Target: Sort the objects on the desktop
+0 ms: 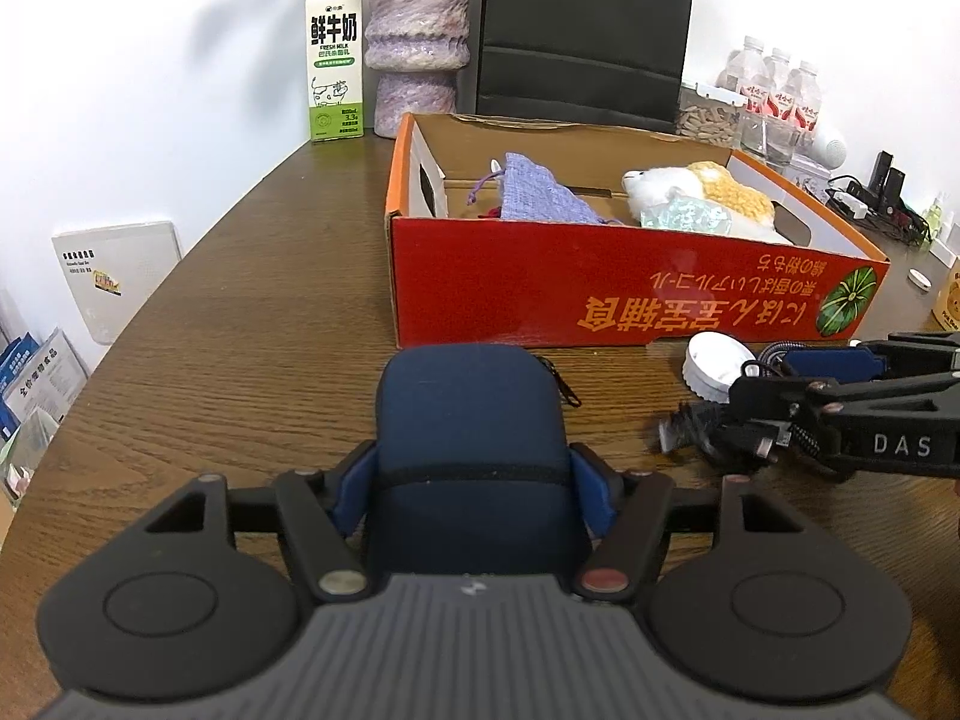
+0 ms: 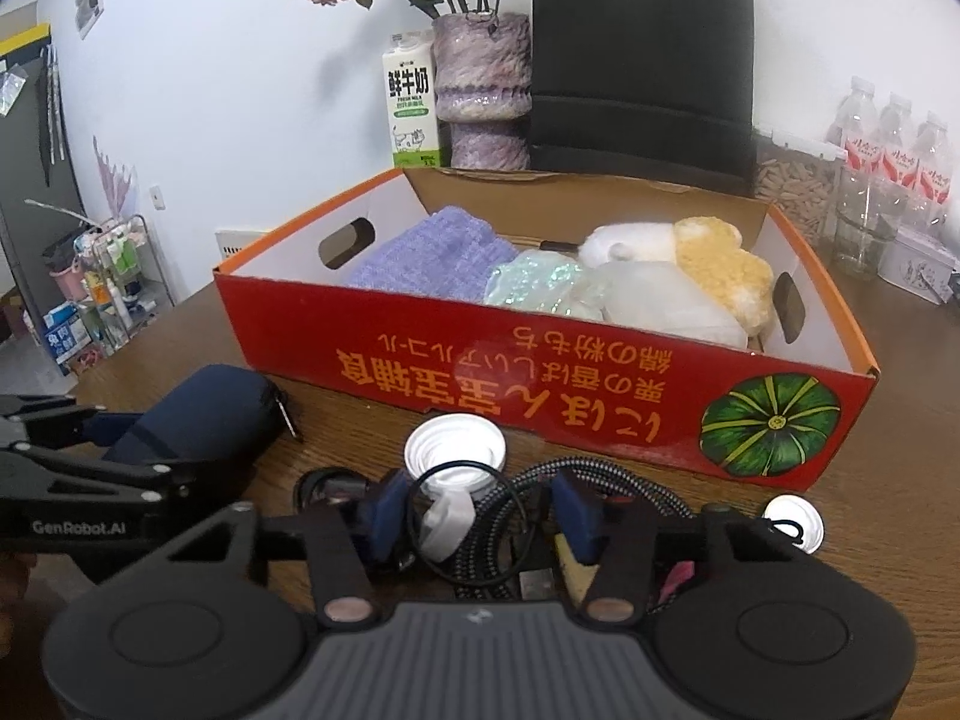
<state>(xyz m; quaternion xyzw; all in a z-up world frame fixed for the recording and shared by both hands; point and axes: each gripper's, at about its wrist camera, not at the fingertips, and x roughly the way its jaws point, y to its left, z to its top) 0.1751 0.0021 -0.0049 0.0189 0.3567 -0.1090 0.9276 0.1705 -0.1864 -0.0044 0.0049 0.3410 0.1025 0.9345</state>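
My left gripper (image 1: 471, 495) is shut on a navy zip pouch (image 1: 471, 420) that lies on the wooden table just in front of the red cardboard box (image 1: 600, 294); the pouch also shows in the right wrist view (image 2: 198, 414). My right gripper (image 2: 483, 519) is open around a coiled braided cable (image 2: 498, 540) on the table, next to a white round lid (image 2: 454, 450). The box (image 2: 540, 384) holds a purple knitted bag (image 2: 438, 255), a glittery packet (image 2: 540, 285) and a white and yellow plush toy (image 2: 708, 264).
A milk carton (image 1: 335, 60), a purple vase (image 1: 417, 42) and a black paper bag (image 1: 585, 30) stand behind the box. Water bottles (image 1: 777, 96) and chargers are at the far right. A small white cap (image 2: 792, 519) lies right of my right gripper.
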